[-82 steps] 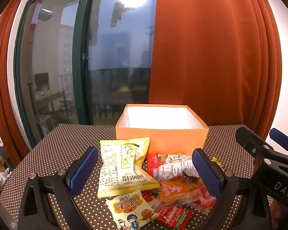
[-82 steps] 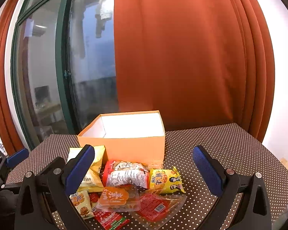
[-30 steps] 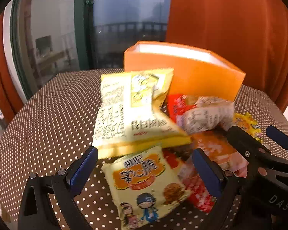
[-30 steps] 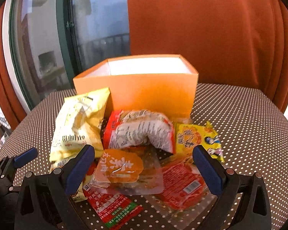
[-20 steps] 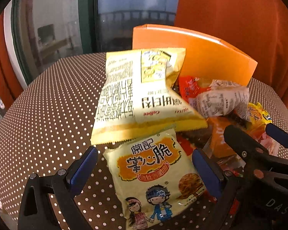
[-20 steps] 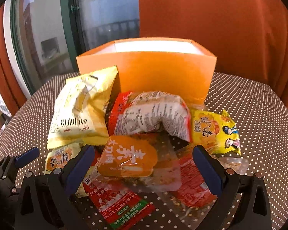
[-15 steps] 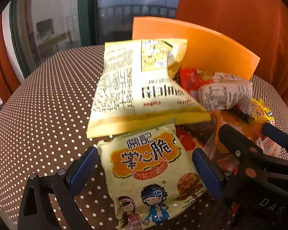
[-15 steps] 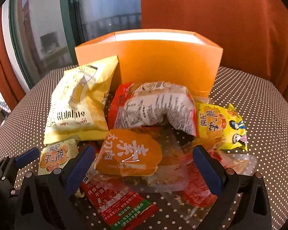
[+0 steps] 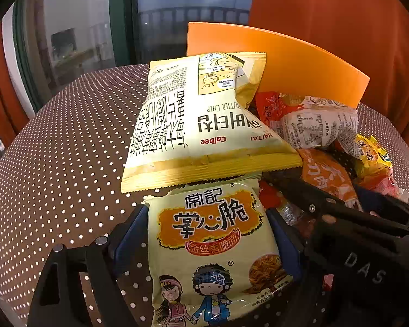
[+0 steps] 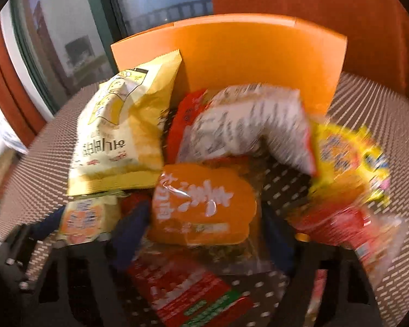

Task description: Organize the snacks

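A cream noodle snack packet (image 9: 212,245) with an orange label lies flat between my left gripper's (image 9: 205,212) blue pads. The jaws are closing, and the pads meet its two side edges. In the blurred right wrist view, a clear packet with an orange label (image 10: 204,204) fills the gap of my right gripper (image 10: 204,209). Its jaws are closing too, with the pads against the wrapper's sides. Behind the pile stands the orange box (image 9: 286,62), also seen in the right wrist view (image 10: 245,54). The right gripper's black body (image 9: 362,239) reaches in beside the left one.
A big yellow chip bag (image 9: 204,125) leans on the box above the noodle packet. A white and red packet (image 10: 245,125), a yellow packet (image 10: 349,158) and red packets (image 10: 188,294) crowd the pile. The brown dotted tablecloth (image 9: 68,150) spreads left. A window and an orange curtain stand behind.
Both grippers have sunk closer to the snack pile and their jaws have narrowed. The noodle packet now fills the left gap, and the orange-labelled packet fills the right.
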`<state>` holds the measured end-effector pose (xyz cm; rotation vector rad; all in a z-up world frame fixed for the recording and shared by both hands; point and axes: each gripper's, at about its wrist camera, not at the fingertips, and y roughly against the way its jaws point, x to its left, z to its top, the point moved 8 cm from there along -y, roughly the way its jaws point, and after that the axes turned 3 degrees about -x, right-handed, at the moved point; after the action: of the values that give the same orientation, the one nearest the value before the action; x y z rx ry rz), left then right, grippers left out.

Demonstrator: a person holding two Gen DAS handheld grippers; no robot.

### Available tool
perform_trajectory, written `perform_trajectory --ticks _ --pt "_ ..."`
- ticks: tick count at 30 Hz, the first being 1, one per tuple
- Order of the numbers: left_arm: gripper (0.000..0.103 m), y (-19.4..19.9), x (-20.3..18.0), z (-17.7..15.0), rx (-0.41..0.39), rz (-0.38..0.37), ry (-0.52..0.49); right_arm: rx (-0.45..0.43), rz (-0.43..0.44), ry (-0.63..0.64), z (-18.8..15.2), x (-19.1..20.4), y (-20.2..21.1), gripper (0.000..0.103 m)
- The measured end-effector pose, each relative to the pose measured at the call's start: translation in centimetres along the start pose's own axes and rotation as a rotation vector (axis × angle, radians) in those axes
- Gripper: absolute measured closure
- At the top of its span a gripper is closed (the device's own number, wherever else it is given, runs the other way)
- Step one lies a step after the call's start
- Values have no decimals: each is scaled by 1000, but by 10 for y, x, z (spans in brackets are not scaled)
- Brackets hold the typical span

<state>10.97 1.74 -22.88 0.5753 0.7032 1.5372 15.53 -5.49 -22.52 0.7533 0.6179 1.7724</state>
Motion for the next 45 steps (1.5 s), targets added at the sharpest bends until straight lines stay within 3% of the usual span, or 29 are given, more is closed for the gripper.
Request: perform_trajectory --ticks 5,9,17,26,45 --pt "18 1 -2 -2 0 -10 -11 -8 13 -14 -2 0 4 45" --pt "18 6 -3 -1 -11 -15 -25 -14 16 -24 -4 -2 13 48" --pt "18 25 -10 6 -54 -29 -51 -44 24 -18 1 -6 43 49" --pt "18 58 -20 16 -134 -37 -81 -138 18 25 17 -9 86 49" --pt "18 110 -57 71 -280 -80 -102 -320 -12 35 66 -7 151 49"
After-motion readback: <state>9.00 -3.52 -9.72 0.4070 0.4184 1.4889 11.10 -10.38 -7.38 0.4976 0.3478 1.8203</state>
